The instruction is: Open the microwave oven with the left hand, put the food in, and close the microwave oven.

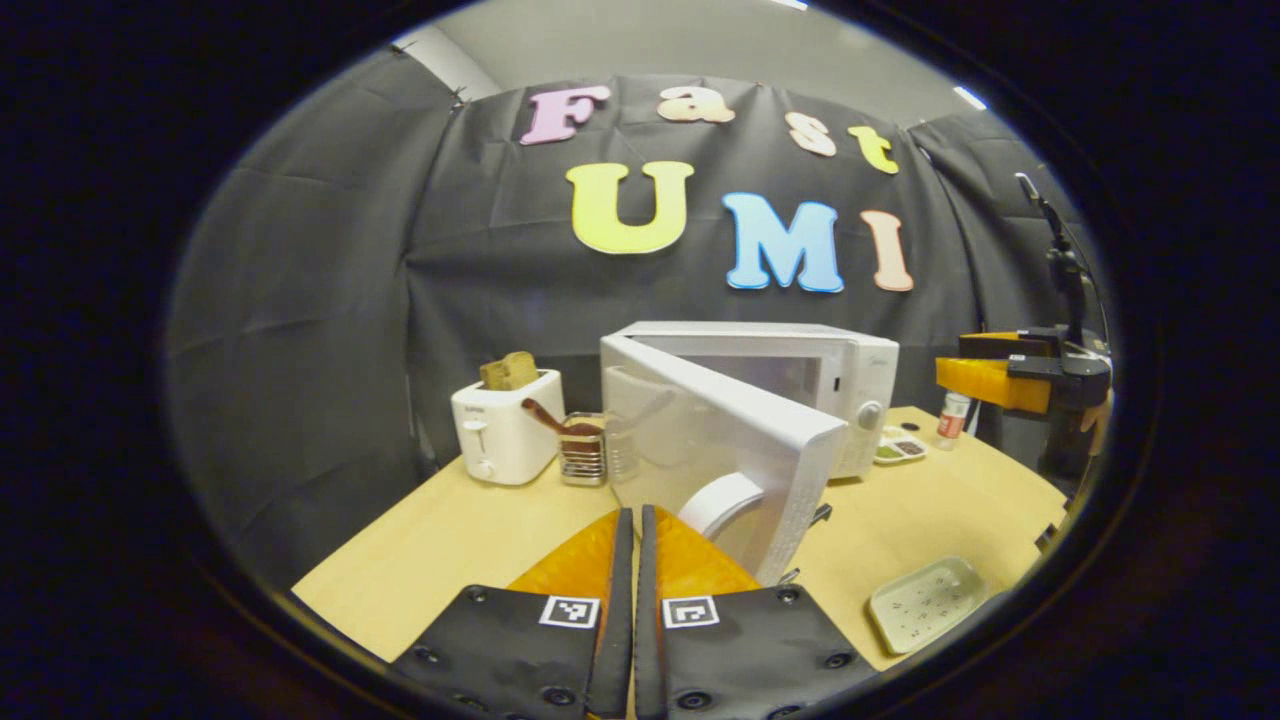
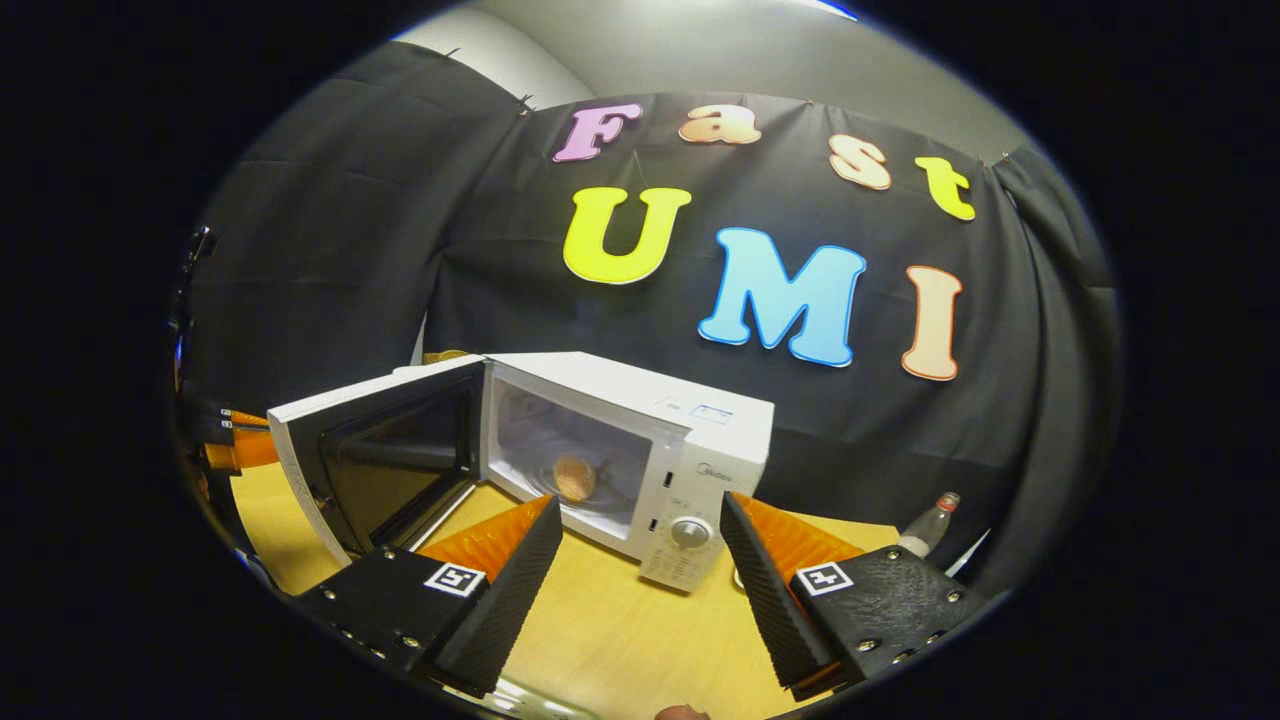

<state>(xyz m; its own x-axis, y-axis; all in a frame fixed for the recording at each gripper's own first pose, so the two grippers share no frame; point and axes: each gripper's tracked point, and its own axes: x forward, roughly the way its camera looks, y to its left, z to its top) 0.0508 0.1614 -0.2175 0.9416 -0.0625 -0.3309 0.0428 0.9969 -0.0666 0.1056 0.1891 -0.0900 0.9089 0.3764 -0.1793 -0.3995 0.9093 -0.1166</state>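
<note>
Your left gripper (image 1: 635, 520) has its jaws pressed together, holding nothing, just short of the open microwave door (image 1: 725, 440). Your right gripper (image 2: 640, 545) is spread wide, empty, above the table (image 2: 620, 620). Right gripper view looks into the microwave (image 2: 640, 450): food (image 2: 574, 478) sits inside. Left gripper view adds toaster (image 1: 505, 425), tray (image 1: 925, 602).

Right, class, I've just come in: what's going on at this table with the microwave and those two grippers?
A person is loading a microwave using two hand-held grippers. The microwave door stands swung open, and a round piece of food already lies inside the cavity. The right gripper is open and empty in front of the oven. The left gripper is shut with nothing between its fingers, sitting just behind the open door's outer face. From how things lie, closing the door is what remains.
</note>
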